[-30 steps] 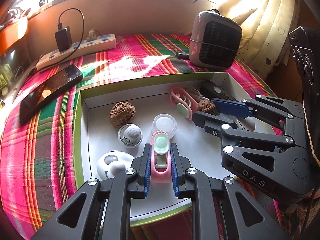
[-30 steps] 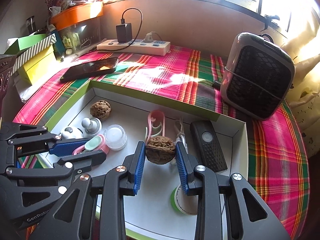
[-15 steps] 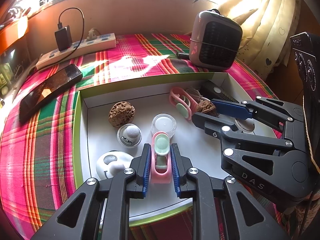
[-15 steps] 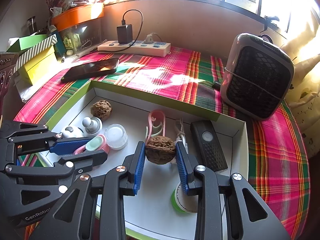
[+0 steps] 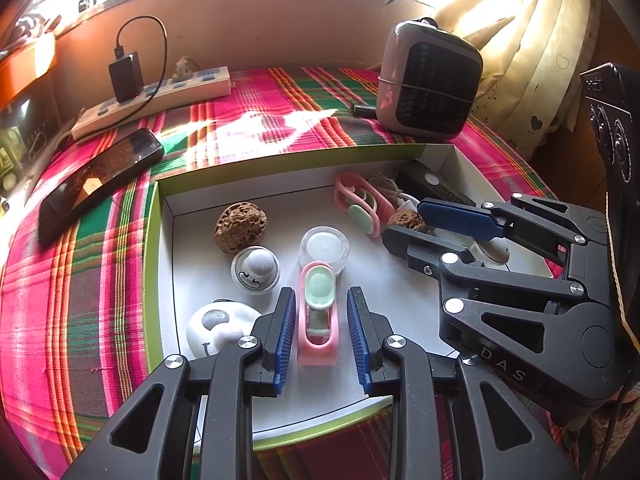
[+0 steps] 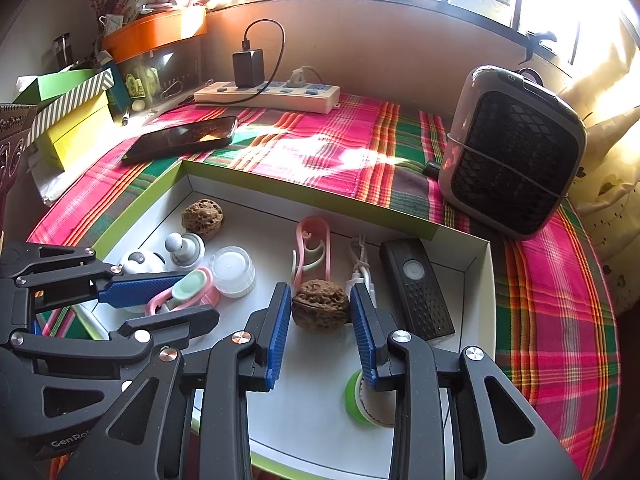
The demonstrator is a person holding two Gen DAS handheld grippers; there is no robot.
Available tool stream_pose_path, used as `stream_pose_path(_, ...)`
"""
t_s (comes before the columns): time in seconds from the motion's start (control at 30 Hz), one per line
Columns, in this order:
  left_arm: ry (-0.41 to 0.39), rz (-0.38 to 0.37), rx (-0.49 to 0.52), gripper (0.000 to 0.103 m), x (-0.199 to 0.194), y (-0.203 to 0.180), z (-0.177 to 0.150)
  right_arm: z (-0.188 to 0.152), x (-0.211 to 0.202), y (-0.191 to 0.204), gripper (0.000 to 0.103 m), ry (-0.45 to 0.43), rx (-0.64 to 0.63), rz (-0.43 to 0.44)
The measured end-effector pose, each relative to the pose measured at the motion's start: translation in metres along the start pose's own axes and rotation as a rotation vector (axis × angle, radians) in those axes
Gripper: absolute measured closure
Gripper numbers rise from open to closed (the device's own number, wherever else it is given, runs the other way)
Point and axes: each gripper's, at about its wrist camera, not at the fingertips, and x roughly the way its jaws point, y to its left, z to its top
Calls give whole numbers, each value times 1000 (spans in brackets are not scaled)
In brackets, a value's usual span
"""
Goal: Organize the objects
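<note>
A white, green-rimmed box (image 5: pixel 160 264) (image 6: pixel 476 280) lies on the plaid cloth. My left gripper (image 5: pixel 320 322) is open, its blue pads a little apart from a pink and green clip (image 5: pixel 318 312) that rests on the box floor. My right gripper (image 6: pixel 320 316) is open around a brown walnut (image 6: pixel 320 310) lying in the box; small gaps show on both sides. The right gripper also shows in the left wrist view (image 5: pixel 432 224), the left gripper in the right wrist view (image 6: pixel 168 300).
In the box: a second walnut (image 5: pixel 240 228), a clear round jar (image 5: pixel 324 248), two white round gadgets (image 5: pixel 254 268) (image 5: pixel 218 328), another pink clip (image 5: pixel 360 204), a black remote (image 6: pixel 416 284), green tape (image 6: pixel 358 398). Outside: phone (image 5: pixel 96 180), power strip (image 5: pixel 160 96), grey heater (image 5: pixel 430 80).
Both grippers have opened slightly: the left let go of the pink clip and the right let go of the walnut. Both objects now rest on the box floor.
</note>
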Motion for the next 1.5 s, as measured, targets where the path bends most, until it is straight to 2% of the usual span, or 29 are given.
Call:
stream_pose_path(0.27, 0, 11, -1, 75, -2, 0, -1, -1, -4, 0, 71, -10, 12, -5)
stream_pose_path(0.4, -6, 29, -3, 74, -6, 0, -4, -3, -9, 1, 65, -14, 15, 1)
stream_pose_path(0.8, -53, 71, -28, 73, -30, -2, -11, -12, -33, 3, 64, -45, 74, -9)
stream_pose_path(0.93, -76, 72, -32, 70, -41, -5, -13, -17, -43, 3, 64, -55, 102, -12)
stream_pose_path(1.2, -96, 125, -50, 69, -57, -12, -27, -28, -63, 5, 60, -83, 143, -7)
stream_pose_path(1.5, -116, 146, -76, 69, -74, -17, -46, -45, -80, 10, 60, -85, 160, -24)
